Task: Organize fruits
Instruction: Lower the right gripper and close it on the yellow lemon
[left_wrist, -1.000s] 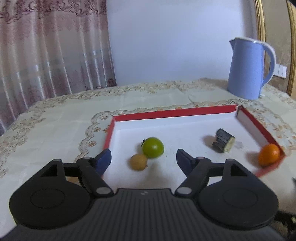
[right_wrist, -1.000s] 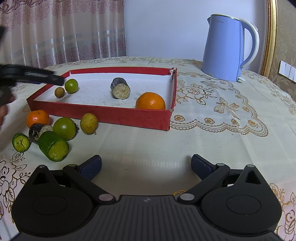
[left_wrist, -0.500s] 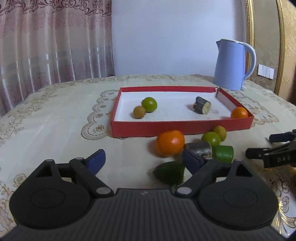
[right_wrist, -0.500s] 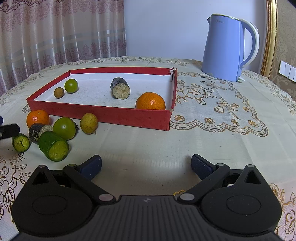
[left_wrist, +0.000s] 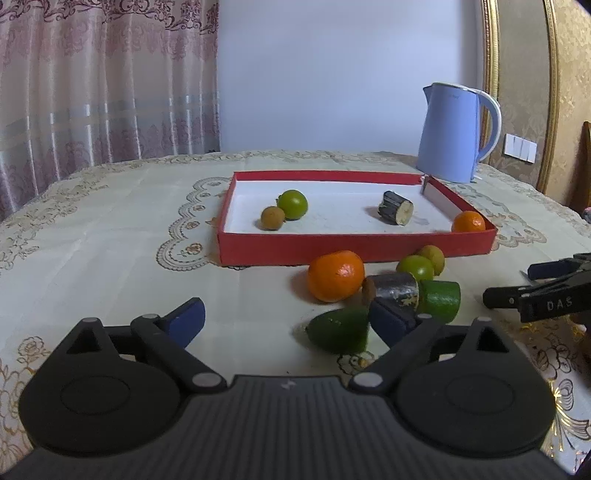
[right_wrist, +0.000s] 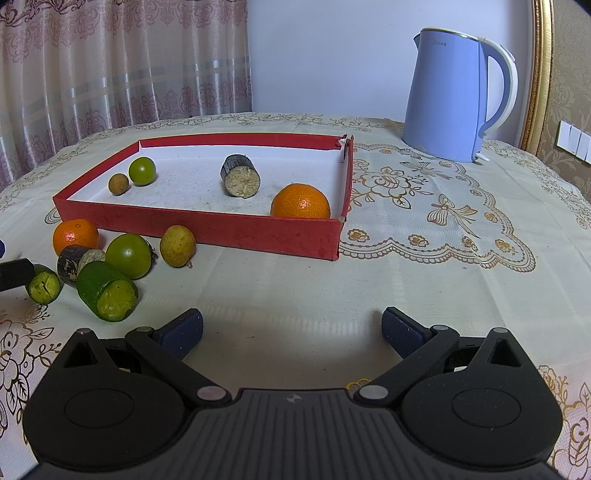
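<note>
Low in the left wrist view, the left gripper (left_wrist: 286, 319) is spread wide over the tablecloth (left_wrist: 110, 240) with nothing between its blue pads; the right pad stands just before a green pointed fruit piece (left_wrist: 340, 330), though whether they touch is hard to judge. Beyond it, at centre, a loose cluster lies outside the red tray (left_wrist: 354, 245): a mandarin (left_wrist: 336, 275), a dark cut stub (left_wrist: 395, 288), a green cut cylinder (left_wrist: 439, 299), a green round fruit (left_wrist: 415, 267) and a yellowish one (left_wrist: 432, 256). Inside the tray, left to right, sit a small brown fruit (left_wrist: 272, 218) touching a green one (left_wrist: 292, 204), a dark cut piece (left_wrist: 396, 207) and a second mandarin (left_wrist: 468, 221) in the near right corner. A blue kettle (left_wrist: 454, 133) stands at upper right.

At the bottom of the right wrist view, the right gripper (right_wrist: 291, 328) is likewise wide apart and holds nothing, hovering over bare cloth, well clear of the cluster at the left edge.
</note>
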